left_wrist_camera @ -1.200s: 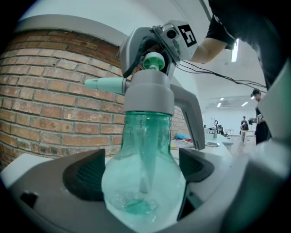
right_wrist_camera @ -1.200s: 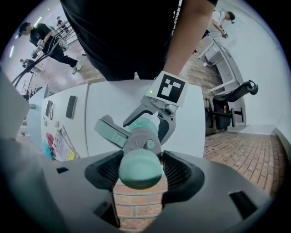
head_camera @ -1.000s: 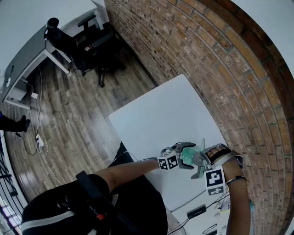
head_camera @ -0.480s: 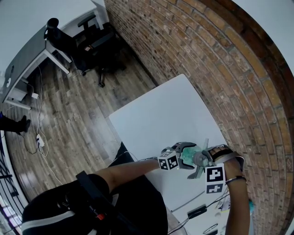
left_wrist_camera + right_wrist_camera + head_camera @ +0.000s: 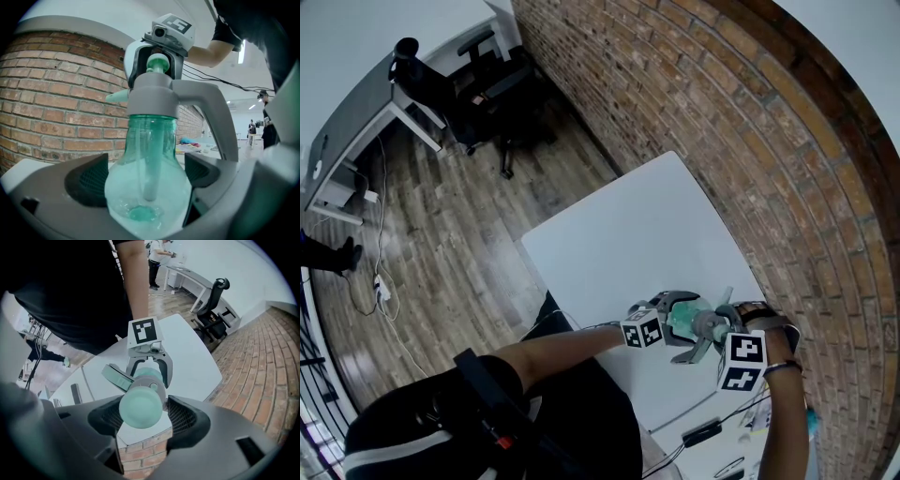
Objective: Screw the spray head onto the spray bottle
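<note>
Translucent green spray bottle, upright, grasped round its bulbous body by the left hand-held gripper, whose jaws stand wide and press on either side. A grey spray head with a green cap sits on the bottle's neck; the right hand-held gripper points down from above and is clenched on it. Both are held over the white worktop, beside the brick wall.

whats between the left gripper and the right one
The spray bottle with its spray head, left gripper on the body, right gripper on top; see left gripper view.
</note>
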Demonstrator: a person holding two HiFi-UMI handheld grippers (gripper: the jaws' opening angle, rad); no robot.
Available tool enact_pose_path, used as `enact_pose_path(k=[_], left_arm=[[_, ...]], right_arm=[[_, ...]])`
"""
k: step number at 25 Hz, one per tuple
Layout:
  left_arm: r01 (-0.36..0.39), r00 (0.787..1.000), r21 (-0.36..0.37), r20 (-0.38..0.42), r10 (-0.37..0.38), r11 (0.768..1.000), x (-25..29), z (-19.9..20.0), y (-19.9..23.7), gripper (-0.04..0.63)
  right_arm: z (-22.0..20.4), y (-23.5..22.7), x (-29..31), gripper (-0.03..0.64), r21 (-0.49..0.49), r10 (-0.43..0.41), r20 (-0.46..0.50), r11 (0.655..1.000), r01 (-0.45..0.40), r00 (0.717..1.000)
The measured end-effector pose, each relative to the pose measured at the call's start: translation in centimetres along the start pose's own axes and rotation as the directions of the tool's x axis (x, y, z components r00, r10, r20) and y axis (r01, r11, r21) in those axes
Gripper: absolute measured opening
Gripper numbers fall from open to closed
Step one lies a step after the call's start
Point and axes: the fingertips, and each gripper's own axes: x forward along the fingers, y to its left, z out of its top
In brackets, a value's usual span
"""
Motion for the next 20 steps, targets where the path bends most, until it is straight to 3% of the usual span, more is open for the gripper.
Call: enact_pose_path(k=[9, 15, 20], left_arm=[[0.018, 1.000, 0.027, 0.006, -0.018, 0.999, 0.06, 0.08, -0.15, 0.491], [0.013, 1.000, 0.036, 0.019, -0.014, 0.999, 0.08, 0.08, -0.21, 0.494], [0.029, 0.999, 0.037, 0.040, -0.030, 0.999, -0.18, 0.02, -0.28, 0.494]], right_arm=[[-0.24, -0.04, -0.13, 0.272, 0.191, 0.010, 0.061, 0.981, -0.022, 0.998], [-0.28, -0.20, -0.28, 0.273, 0.345, -0.001, 0.098, 0.938, -0.033, 0.995], [-0.19, -0.26, -0.42, 0.273, 0.410, -0.034, 0.132, 0.912, -0.023, 0.991]])
